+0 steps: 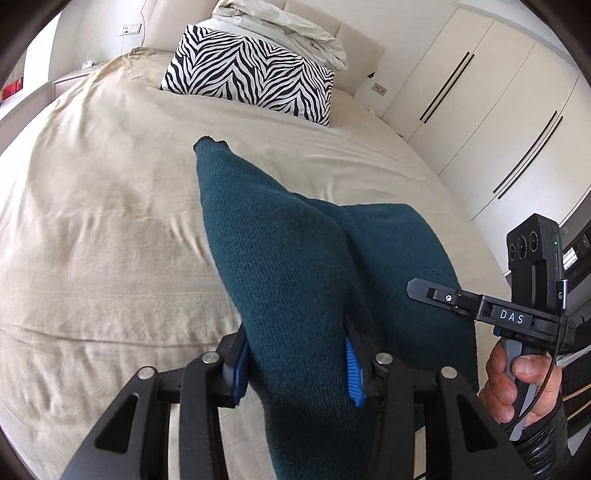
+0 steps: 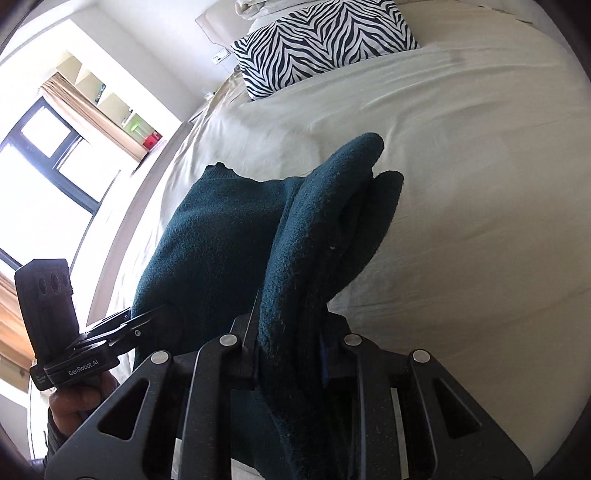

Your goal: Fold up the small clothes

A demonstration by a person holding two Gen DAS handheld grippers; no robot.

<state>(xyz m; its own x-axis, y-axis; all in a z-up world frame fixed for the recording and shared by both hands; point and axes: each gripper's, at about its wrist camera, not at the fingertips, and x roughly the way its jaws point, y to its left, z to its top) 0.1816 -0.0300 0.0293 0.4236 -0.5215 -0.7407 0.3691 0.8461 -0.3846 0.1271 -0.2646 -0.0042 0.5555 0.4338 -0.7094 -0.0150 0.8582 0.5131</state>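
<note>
Bedroom w/ a beige bedsheet (image 1: pixel 110 221) over the whole bed; zebra pillow (image 1: pixel 251 74) at 12 o'clock by the headboard, crumpled white bedding (image 1: pixel 280 26) piled behind it. White wardrobe doors (image 1: pixel 498 110) at 2 o'clock in left wrist view; bright window (image 2: pixel 48 158) at 9 o'clock in right wrist view, glare washes out detail there.

Teal knit garment (image 1: pixel 295 258) hangs lifted off the sheet, center frame, stretched btwn both tools; can't tell what kind of garment, its lower part is cut off by the frame edge.

Left gripper (image 1: pixel 295 373): blue pads clamped on a thick bunch of the knit, fabric fills the gap. Far pad mostly buried in cloth.

Right gripper (image 2: pixel 291 354): jaws closed tight on a folded edge of the knit; pads nearly hidden, only a sliver of blue shows at 5 o'clock of the fold.

Right hand (image 1: pixel 517 384) grips its handle at 4 o'clock in left view, sleeve cut off. Left hand (image 2: pixel 74 406) at 8 o'clock in right view, dark, hard to read.
</note>
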